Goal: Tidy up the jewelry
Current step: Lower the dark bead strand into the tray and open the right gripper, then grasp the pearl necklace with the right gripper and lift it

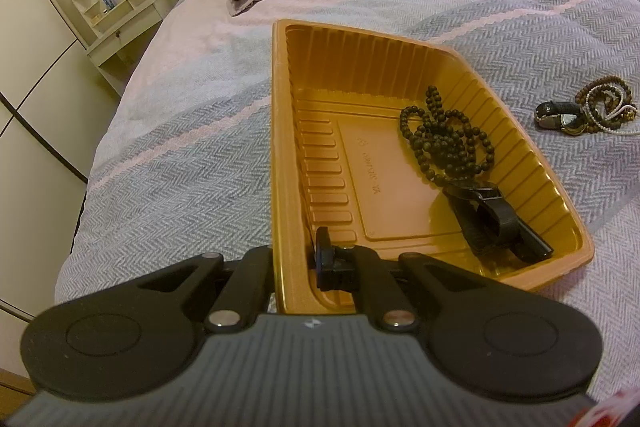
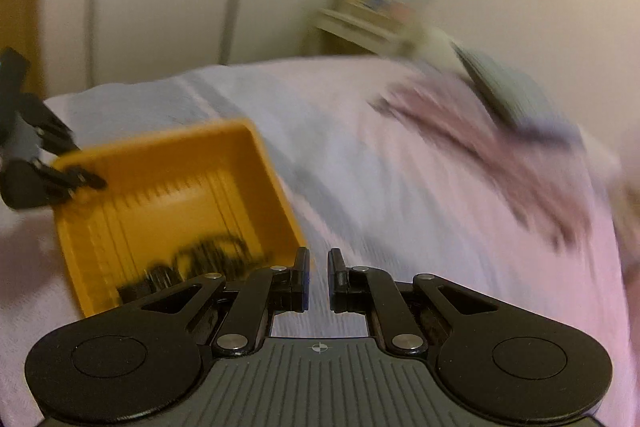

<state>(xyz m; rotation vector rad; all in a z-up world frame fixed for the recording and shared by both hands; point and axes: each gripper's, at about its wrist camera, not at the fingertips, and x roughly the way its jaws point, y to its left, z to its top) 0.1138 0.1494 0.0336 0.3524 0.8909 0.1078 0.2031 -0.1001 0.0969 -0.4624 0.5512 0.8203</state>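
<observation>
Left gripper is clamped on the near wall of the tray. Right gripper holds nothing, its jaws a narrow gap apart. Beads and a strap lie in the tray; a pile of jewelry waits on the blanket beside it. Judged light, limp and tangle-prone: pinch a single strand. Embossed tray lettering is unreadable.

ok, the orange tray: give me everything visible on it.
The orange tray looks like thin moulded plastic, rectangular, with ribbed walls and a flat rim. It sits open side up on the bedspread. The left gripper is shut on its near wall, one finger inside, one outside. Inside lie a dark bead necklace and a black strap, toward the right wall. The right-wrist view is too blurred to add detail.
</observation>
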